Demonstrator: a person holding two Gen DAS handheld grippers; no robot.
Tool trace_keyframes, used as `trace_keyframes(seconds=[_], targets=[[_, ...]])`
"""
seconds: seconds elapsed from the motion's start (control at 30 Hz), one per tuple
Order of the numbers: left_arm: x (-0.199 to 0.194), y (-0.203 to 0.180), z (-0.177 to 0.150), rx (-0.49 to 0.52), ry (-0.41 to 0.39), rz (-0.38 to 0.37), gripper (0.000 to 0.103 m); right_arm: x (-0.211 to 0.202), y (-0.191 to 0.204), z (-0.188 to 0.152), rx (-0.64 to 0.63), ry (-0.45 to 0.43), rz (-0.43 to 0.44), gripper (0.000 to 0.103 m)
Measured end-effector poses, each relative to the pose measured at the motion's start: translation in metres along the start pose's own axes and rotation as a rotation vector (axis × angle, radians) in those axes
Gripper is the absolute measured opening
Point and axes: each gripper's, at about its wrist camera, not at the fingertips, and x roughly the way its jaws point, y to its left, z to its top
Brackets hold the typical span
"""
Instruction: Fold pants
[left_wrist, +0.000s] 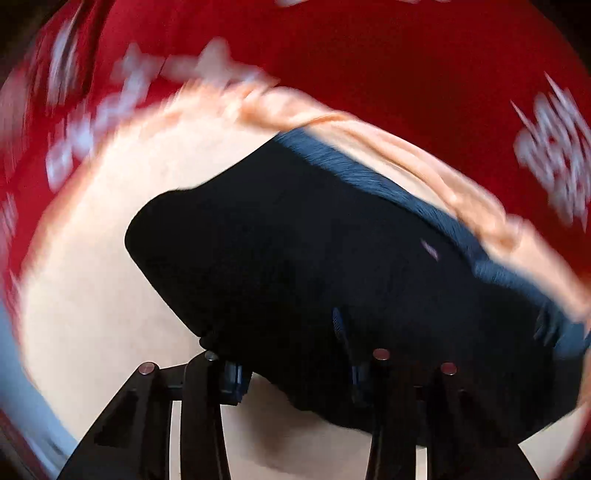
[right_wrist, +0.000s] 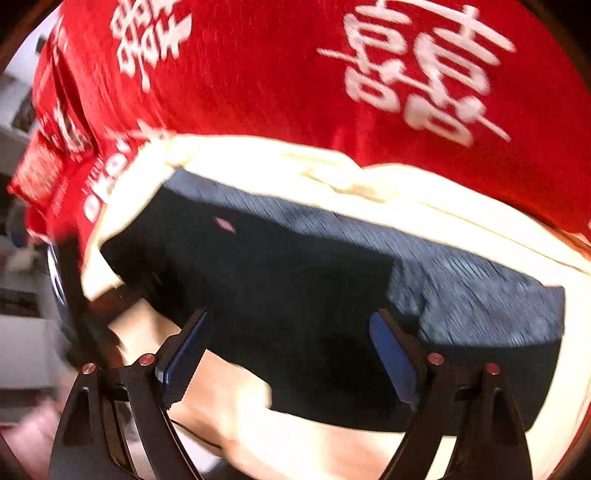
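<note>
One pair of dark pants (left_wrist: 295, 266) folded on one cream cloth (left_wrist: 92, 266) over one red patterned cover (left_wrist: 369, 66), both my tongs angled steeply down, my left gripper (left_wrist: 291, 373) clenched on the pants' near edge, my right gripper (right_wrist: 291, 354) spread wide above them, gripping nothing

Left gripper (left_wrist: 291, 373) & right gripper (right_wrist: 291, 365): black arms, blue pads, red screw heads.

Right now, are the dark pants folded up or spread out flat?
Folded. The dark pants lie as a short block on the cream cloth, one layer's edge stepping across the top. How many folds: cannot tell.
</note>
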Motion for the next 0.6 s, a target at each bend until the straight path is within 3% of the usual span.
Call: trace_keyframes(seconds=[0.1,0.17,0.27,0.4,0.47,0.6], targets=[[-0.012,-0.033,-0.017,0.24,-0.099,0.136,0.04,0.013,0.024,0.041,0.005,0.086,0.129,0.09],[-0.017,-0.049,-0.028,0.36,-0.151,0.188,0.04,0.031,0.052,0.065,-0.031,0.179,0.183,0.091],[-0.021,-0.058,-0.034,0.422,-0.178,0.206,0.04,0.059,0.098,0.086,-0.146,0.264,0.165,0.093],[-0.021,-0.055,-0.036,0.433,-0.177,0.214,0.04,0.102,0.156,0.094,-0.268,0.363,0.147,0.093],[-0.02,-0.056,-0.036,0.435,-0.177,0.214,0.04,0.121,0.178,0.097,-0.302,0.414,0.147,0.093],[-0.02,-0.063,-0.034,0.446,-0.186,0.219,0.041,0.162,0.206,0.097,-0.367,0.499,0.064,0.093]])
